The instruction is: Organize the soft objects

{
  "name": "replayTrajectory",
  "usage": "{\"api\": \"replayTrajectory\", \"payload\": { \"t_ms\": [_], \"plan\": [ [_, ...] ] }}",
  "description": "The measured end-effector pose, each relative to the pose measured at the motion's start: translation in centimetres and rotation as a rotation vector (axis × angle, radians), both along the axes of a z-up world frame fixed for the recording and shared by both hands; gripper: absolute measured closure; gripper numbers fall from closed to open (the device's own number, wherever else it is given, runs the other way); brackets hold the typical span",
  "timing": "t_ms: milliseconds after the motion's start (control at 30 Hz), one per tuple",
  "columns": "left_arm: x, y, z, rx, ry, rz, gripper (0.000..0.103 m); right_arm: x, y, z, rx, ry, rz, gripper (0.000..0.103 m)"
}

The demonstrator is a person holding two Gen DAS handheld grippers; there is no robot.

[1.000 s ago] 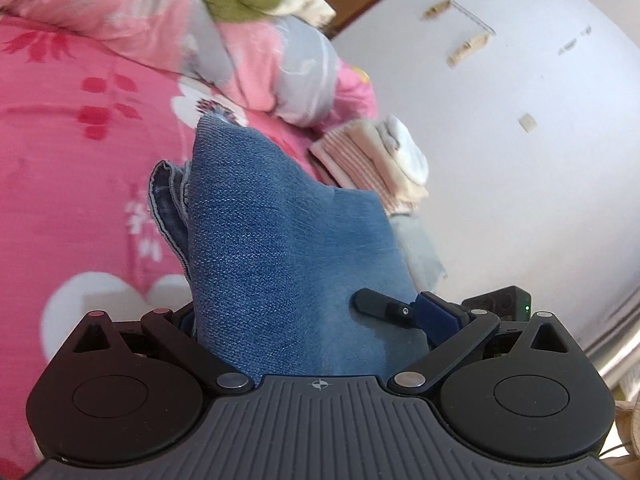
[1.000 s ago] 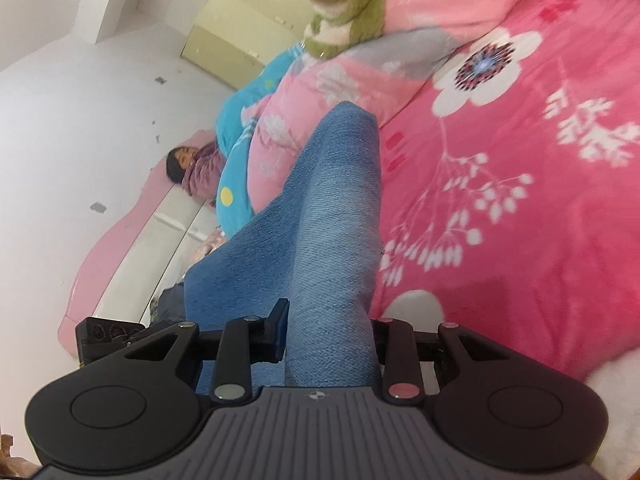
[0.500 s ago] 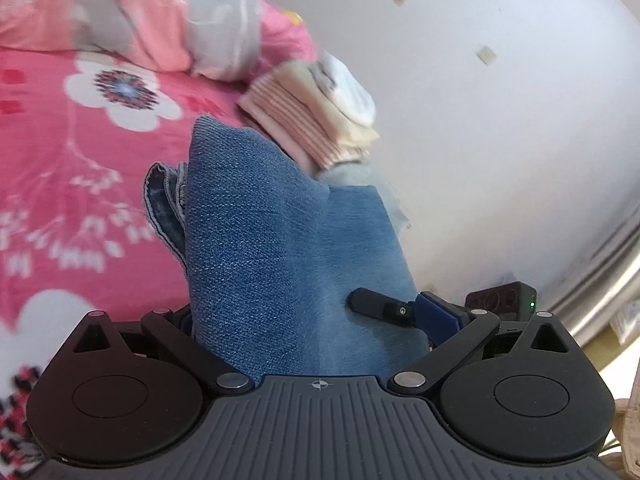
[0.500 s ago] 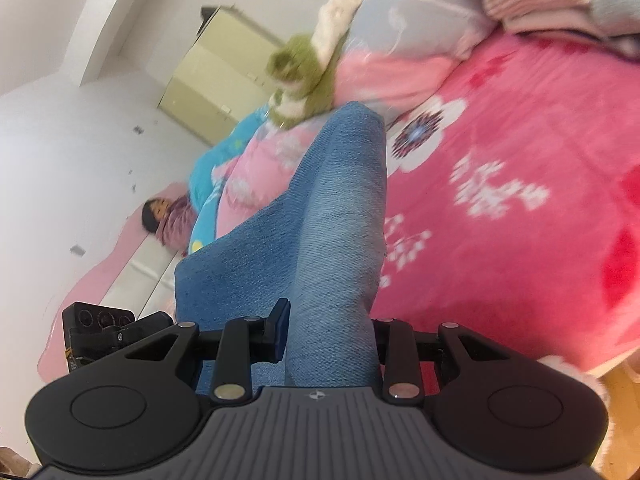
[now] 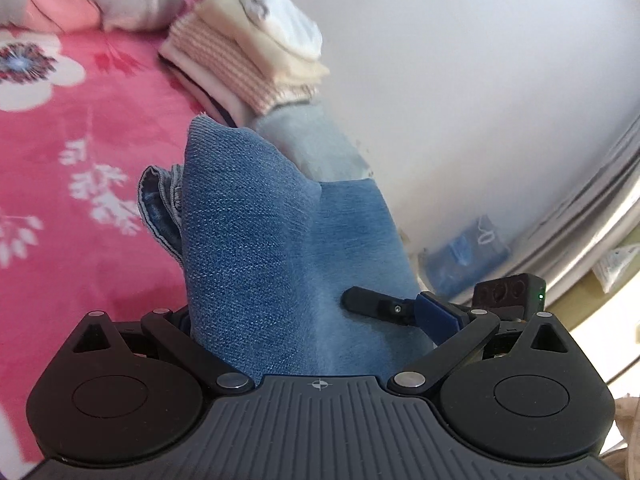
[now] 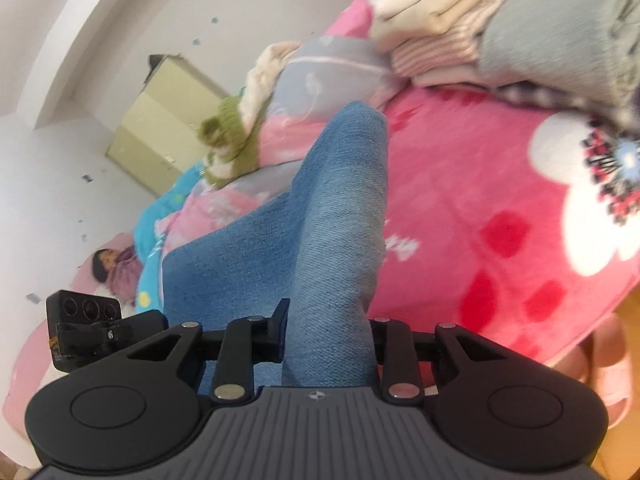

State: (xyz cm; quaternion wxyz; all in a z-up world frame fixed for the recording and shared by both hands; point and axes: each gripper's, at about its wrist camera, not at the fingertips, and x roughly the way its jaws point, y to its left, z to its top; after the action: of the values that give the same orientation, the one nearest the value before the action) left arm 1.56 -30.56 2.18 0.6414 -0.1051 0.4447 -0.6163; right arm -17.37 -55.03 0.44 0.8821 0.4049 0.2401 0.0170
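Both grippers hold one folded piece of blue denim (image 5: 260, 248), which fills the middle of each wrist view. My left gripper (image 5: 304, 312) is shut on its thick near end, with the fingers mostly buried in cloth. My right gripper (image 6: 328, 328) is shut on a narrower fold of the denim (image 6: 340, 220). Ahead lies a stack of folded clothes (image 5: 248, 56), striped pink, cream and white on top and grey below. In the right wrist view the stack of folded clothes (image 6: 460, 28) is at the upper right. The denim hangs just short of the stack.
A pink flowered blanket (image 5: 80, 140) covers the bed (image 6: 500, 200). A white wall (image 5: 480, 100) stands just behind the stack, with a blue bag (image 5: 464, 256) at its foot. A bundled quilt (image 6: 320, 76), a green plush toy (image 6: 228, 140) and a cabinet (image 6: 168, 120) lie further off.
Both grippers have carried the denim across the bed toward the stack of folded clothes, which now looks larger and closer. The grip on the denim is unchanged.
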Motion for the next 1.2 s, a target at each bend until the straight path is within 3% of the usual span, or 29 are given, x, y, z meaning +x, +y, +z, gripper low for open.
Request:
{"api": "replayTrajectory", "payload": {
  "t_ms": [167,267,533,833,1033,1200],
  "plan": [
    [-0.1,-4.4,-0.3,0.014,0.001,-0.059,0.002,-0.8,-3.1,-0.4,-0.035,0.036,-0.059,0.074],
    [0.2,-7.2,0.0,-0.004,0.017,-0.075,0.002,-0.7,-4.8,0.4,-0.109,0.059,-0.078,0.076],
    [0.9,-15.2,2.6,-0.144,0.022,-0.09,0.002,0.8,-9.6,6.7,-0.455,0.072,-0.115,0.078],
    [2.7,-25.7,3.7,-0.206,0.057,-0.078,0.003,5.2,-16.7,11.6,-0.873,0.162,-0.098,0.079],
    [3.3,-29.4,2.8,-0.213,0.072,-0.062,0.004,7.8,-22.8,12.6,-0.964,0.153,0.007,0.079],
    [3.7,-30.9,0.1,-0.201,0.115,-0.039,0.004,10.8,-26.1,12.2,-0.988,0.189,0.118,0.079]
  ]
}}
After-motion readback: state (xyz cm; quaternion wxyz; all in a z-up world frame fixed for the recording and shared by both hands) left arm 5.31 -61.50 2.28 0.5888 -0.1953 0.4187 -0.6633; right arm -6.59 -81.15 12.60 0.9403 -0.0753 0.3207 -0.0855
